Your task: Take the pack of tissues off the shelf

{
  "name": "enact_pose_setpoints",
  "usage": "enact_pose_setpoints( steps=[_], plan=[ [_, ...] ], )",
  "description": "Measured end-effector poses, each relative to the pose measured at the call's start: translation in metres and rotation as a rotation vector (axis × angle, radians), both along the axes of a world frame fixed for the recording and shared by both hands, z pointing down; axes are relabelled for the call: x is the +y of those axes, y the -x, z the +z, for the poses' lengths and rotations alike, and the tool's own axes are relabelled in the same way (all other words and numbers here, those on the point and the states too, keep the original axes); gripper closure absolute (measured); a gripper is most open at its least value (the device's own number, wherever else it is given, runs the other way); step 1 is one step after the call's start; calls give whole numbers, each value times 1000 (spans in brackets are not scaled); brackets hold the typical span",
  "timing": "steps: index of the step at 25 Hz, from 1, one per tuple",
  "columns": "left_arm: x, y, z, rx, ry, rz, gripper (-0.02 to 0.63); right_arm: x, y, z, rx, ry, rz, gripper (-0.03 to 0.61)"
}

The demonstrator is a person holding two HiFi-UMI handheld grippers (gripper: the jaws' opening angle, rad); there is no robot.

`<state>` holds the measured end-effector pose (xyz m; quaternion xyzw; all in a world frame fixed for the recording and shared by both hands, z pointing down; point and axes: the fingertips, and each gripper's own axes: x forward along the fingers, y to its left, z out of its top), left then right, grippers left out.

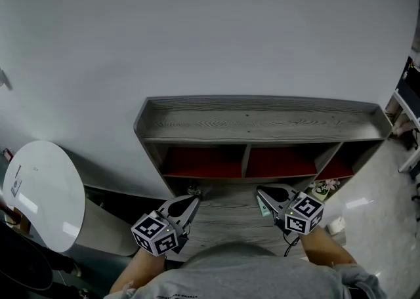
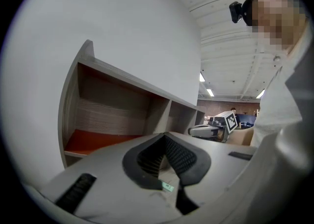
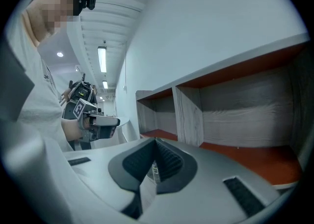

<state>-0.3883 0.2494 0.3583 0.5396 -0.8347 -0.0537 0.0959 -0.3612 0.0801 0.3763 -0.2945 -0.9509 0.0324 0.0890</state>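
Observation:
A grey wooden shelf unit [image 1: 262, 120] with red-floored compartments stands against the white wall. At the right end of its lower board lies a small flower-printed pack [image 1: 326, 188], seemingly the tissues; neither gripper view shows it. My left gripper [image 1: 194, 200] is held low in front of the left compartment, its jaws shut and empty [image 2: 164, 137]. My right gripper [image 1: 261, 193] hovers before the middle compartment, left of the pack and apart from it, with its jaws together and nothing between them [image 3: 156, 142]. Each gripper view shows the other gripper to the side.
A round white table [image 1: 42, 193] stands at the left. A small green item [image 1: 263, 208] lies on the lower board beside the right gripper. A white object [image 1: 336, 225] sits on the floor at the right, and other furniture [image 1: 410, 114] shows at the right edge.

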Motion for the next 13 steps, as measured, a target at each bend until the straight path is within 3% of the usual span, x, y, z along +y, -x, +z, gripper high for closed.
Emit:
enact_pose_setpoints(
  steps=[13],
  plan=[
    [-21,0,2,9,4,48,600,-17,-4,3,11,-4,31,565]
  ],
)
